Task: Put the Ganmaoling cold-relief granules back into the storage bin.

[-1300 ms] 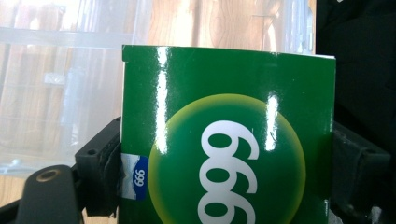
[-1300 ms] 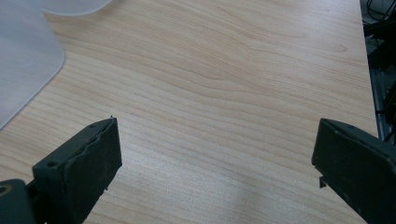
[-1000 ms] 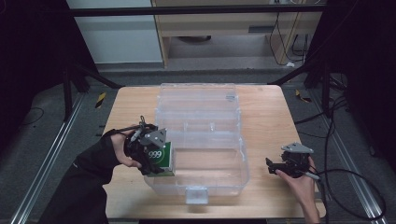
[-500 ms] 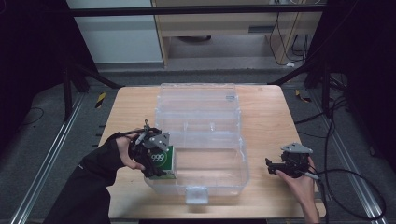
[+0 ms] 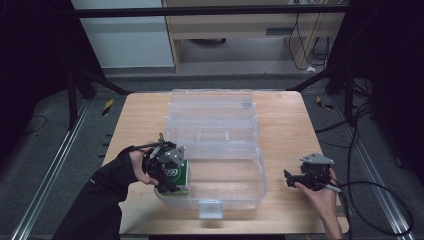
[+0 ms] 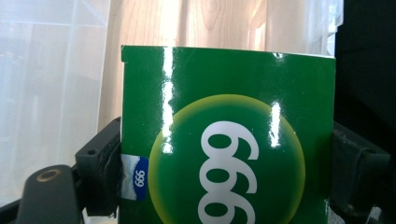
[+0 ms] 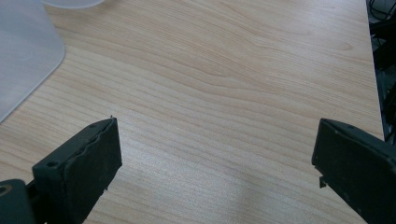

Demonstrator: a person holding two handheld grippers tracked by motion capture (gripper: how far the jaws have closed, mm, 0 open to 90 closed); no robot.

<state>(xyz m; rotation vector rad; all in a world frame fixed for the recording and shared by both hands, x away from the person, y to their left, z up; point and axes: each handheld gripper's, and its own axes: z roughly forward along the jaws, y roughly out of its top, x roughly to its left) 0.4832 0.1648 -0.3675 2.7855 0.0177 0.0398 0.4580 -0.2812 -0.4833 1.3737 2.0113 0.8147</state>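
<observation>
- The green box (image 5: 178,176), printed "999", stands upright at the near-left corner of the clear plastic bin (image 5: 260,170), apparently just inside its left wall; the exact clearance cannot be told.
- The left gripper (image 5: 165,167) pinches the green box by its two side faces, jaws pressed against the carton in the left gripper view, which keeps the printed face upright for lowering.
- The bin's hinged lid (image 5: 212,107) lies open toward the far side, leaving the cavity accessible.
- The right gripper (image 5: 305,177) rests on the counter (image 5: 285,125) right of the bin, jaws spread and empty, clear of the work.
- Compared with a second ago, the left gripper and box have shifted slightly nearer; the right gripper has stayed put.
</observation>
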